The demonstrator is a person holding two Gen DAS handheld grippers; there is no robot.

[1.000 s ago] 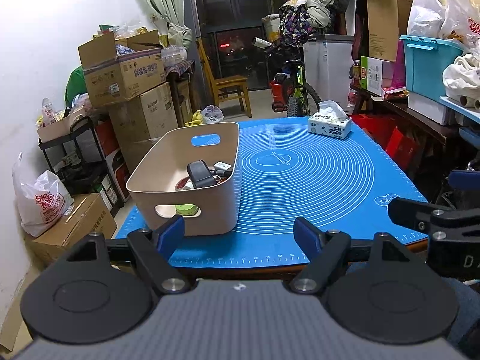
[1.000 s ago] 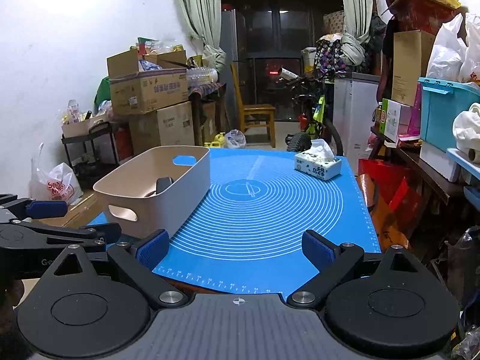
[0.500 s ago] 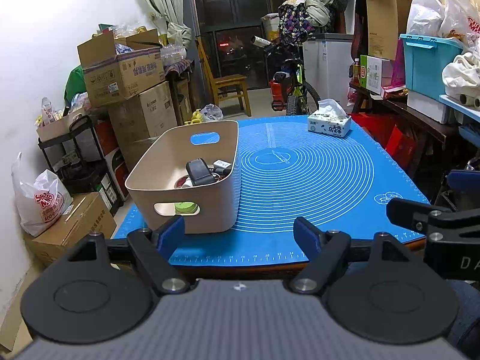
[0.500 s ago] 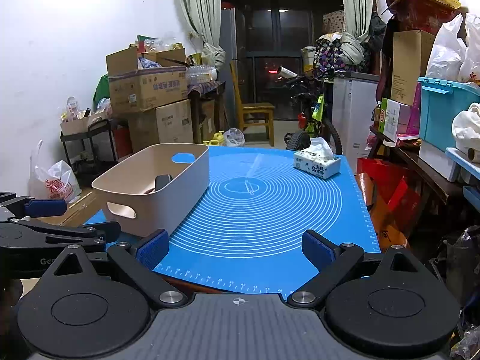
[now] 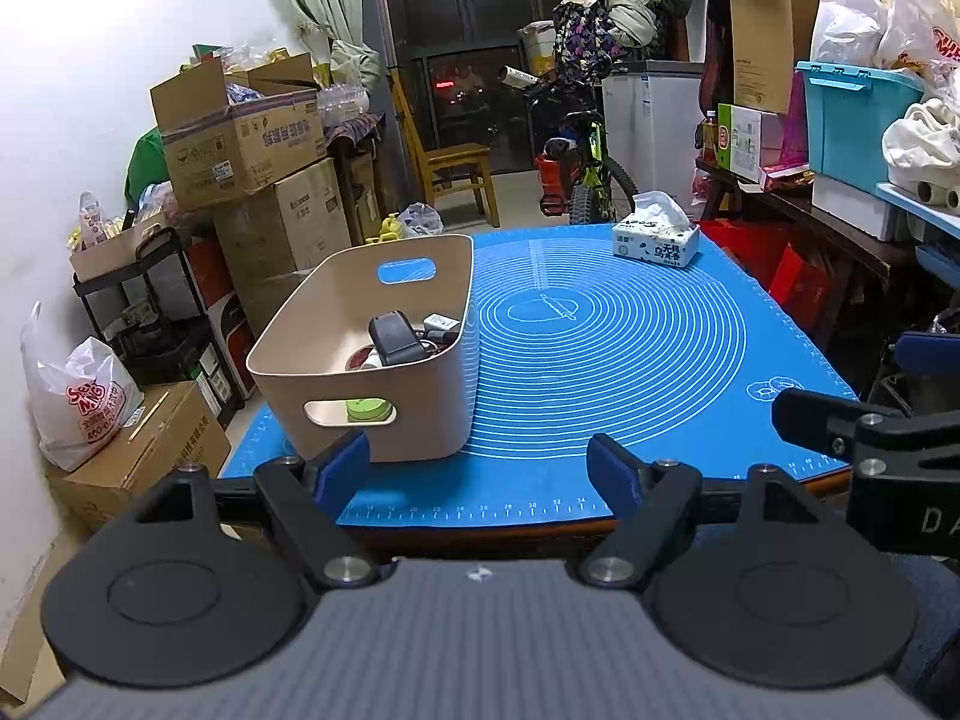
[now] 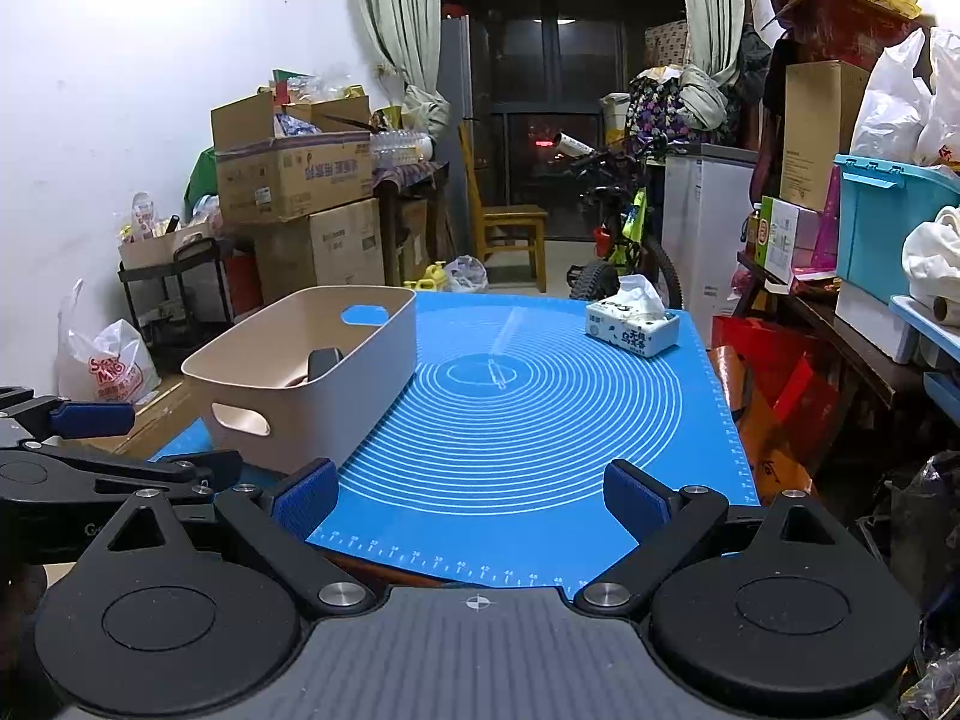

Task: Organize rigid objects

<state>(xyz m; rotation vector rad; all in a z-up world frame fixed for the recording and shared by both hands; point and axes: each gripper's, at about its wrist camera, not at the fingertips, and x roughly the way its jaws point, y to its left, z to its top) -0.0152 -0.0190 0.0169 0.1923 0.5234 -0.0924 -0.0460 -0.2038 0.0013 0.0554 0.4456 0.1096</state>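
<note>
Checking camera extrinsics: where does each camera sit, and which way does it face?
Left wrist: on the left gripper, open and empty, at the table's near edge, facing across the blue mat; beige bin just ahead-left; right gripper's finger pokes in at right.
Right wrist: on the right gripper, also open, same heading; left gripper's finger at left.
Shared: mat, bin, tissue box, bicycle.

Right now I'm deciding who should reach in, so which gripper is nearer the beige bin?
Left. The left gripper sits just before the beige bin, one fingertip at its near wall. The right gripper is off to the bin's right, farther away.
</note>
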